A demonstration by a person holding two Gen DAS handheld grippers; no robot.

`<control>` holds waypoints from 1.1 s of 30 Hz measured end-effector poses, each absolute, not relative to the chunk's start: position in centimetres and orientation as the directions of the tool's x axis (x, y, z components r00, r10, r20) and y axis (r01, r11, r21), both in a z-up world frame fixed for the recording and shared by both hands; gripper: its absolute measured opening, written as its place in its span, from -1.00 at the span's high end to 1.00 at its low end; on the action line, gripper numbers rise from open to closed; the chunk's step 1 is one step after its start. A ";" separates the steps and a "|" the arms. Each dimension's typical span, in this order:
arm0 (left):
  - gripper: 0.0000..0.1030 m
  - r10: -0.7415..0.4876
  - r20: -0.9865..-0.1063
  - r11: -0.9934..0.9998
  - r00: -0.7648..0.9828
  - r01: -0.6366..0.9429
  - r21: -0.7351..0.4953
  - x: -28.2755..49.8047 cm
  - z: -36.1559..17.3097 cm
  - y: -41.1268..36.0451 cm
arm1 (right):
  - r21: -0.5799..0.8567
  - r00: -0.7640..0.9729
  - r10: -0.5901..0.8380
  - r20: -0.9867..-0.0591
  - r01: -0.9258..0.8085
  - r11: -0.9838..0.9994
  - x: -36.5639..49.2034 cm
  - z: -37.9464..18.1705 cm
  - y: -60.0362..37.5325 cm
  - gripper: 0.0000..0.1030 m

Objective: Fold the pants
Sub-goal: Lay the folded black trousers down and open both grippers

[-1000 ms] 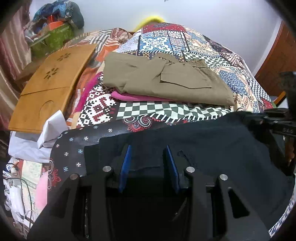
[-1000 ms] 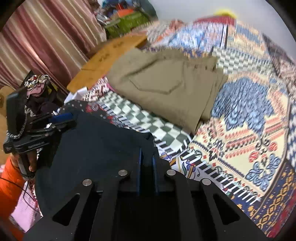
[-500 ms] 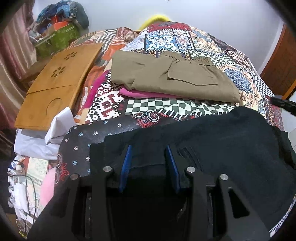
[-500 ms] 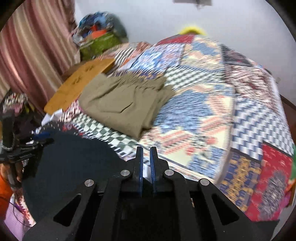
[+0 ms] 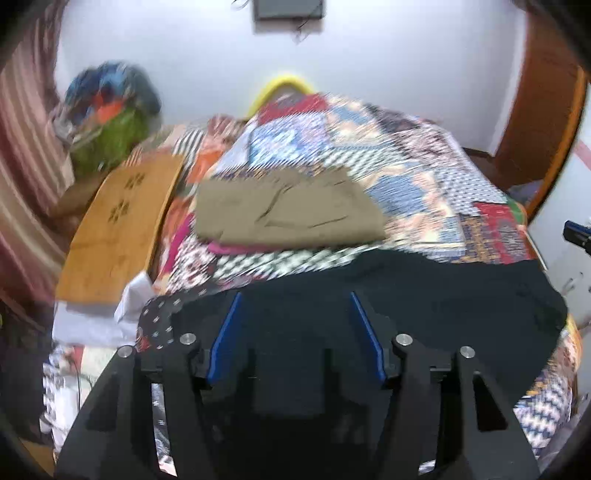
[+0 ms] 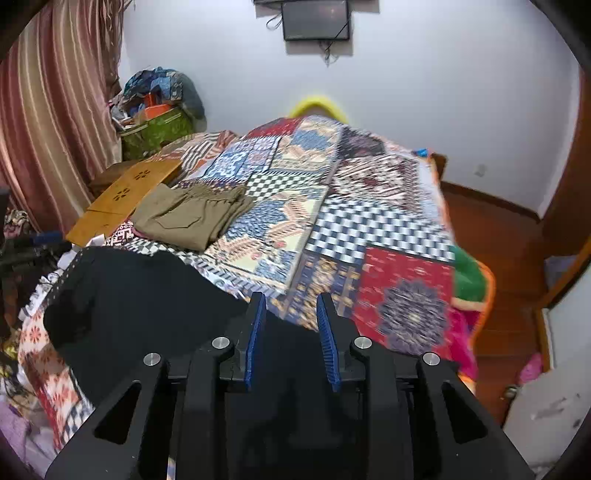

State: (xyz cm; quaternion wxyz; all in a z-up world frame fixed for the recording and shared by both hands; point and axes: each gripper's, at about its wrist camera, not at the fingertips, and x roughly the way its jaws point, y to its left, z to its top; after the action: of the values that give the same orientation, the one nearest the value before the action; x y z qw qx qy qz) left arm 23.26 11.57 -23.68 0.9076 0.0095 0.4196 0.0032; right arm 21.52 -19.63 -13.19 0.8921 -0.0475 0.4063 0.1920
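A wooden board (image 6: 123, 199) lies beside the patchwork quilt (image 6: 369, 221), under a wall screen (image 6: 316, 20).

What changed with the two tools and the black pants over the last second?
Both tools let go: the left tool opened off the black pants, and the right tool, shut before, now stands open. Both views tipped up toward the wall. The black pants lie on the patchwork bedspread; the folded khaki pants and wooden board stayed put.
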 end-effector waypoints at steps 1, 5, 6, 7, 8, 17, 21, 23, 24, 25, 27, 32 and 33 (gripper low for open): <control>-0.20 -0.006 -0.753 1.000 0.658 0.025 0.014 22.8 -22.9 10.3 | 0.061 0.606 0.295 -0.739 -0.376 0.925 20.6 -12.8 -20.2 0.43; -0.33 -0.063 -0.715 0.995 0.696 0.103 0.012 21.2 -21.0 5.4 | 0.061 0.638 0.282 -0.717 -0.345 0.937 17.3 -12.3 -22.4 0.20; -0.38 -0.081 -0.705 0.992 0.704 0.125 0.011 20.7 -20.8 4.0 | 0.077 0.638 0.287 -0.715 -0.335 0.939 16.4 -12.4 -23.0 0.19; -0.40 -0.093 -0.700 0.990 0.708 0.141 0.010 20.4 -20.6 3.1 | 0.090 0.636 0.289 -0.715 -0.327 0.941 15.8 -12.6 -23.5 0.19; -0.41 -0.111 -0.697 0.987 0.709 0.163 0.009 20.1 -20.6 1.7 | 0.104 0.634 0.290 -0.717 -0.314 0.944 15.0 -13.0 -24.1 0.18; -0.55 -0.244 -0.749 0.940 0.616 0.341 -0.025 19.0 -24.4 -9.1 | 0.197 0.589 0.249 -0.769 -0.154 0.968 10.8 -17.5 -30.1 0.18; -0.55 -0.281 -0.783 0.921 0.555 0.387 -0.056 19.5 -26.6 -12.6 | 0.238 0.562 0.247 -0.790 -0.092 0.967 9.3 -19.6 -32.1 0.18; -0.55 -0.286 -0.795 0.914 0.535 0.402 -0.059 19.8 -27.4 -14.2 | 0.257 0.540 0.260 -0.801 -0.082 0.963 8.8 -20.8 -32.7 0.15; -0.55 -0.286 -0.804 0.911 0.521 0.408 -0.060 20.2 -27.9 -15.0 | 0.262 0.532 0.263 -0.805 -0.078 0.962 8.7 -21.3 -32.9 0.13; -0.55 -0.288 -0.810 0.910 0.511 0.411 -0.064 20.3 -28.4 -15.5 | 0.270 0.522 0.267 -0.810 -0.072 0.960 8.8 -21.9 -33.0 0.13; -0.55 -0.297 -0.823 0.905 0.485 0.419 -0.080 20.8 -29.3 -16.7 | 0.289 0.506 0.282 -0.815 -0.066 0.955 8.9 -22.7 -33.4 0.12; -0.55 -0.286 -0.846 0.902 0.449 0.424 -0.080 21.8 -31.4 -19.0 | 0.358 0.464 0.329 -0.822 -0.029 0.933 10.4 -25.0 -34.3 0.12; -0.55 -0.284 -0.851 0.902 0.442 0.424 -0.081 22.0 -31.7 -19.2 | 0.371 0.460 0.339 -0.821 -0.023 0.928 10.5 -25.3 -34.4 0.12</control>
State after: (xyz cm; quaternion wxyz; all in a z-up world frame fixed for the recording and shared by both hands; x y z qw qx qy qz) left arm 22.03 -19.20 -31.69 0.8462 0.0722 0.4849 -0.2091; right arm 10.51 -34.39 -25.27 0.8401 0.1558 0.5084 0.1078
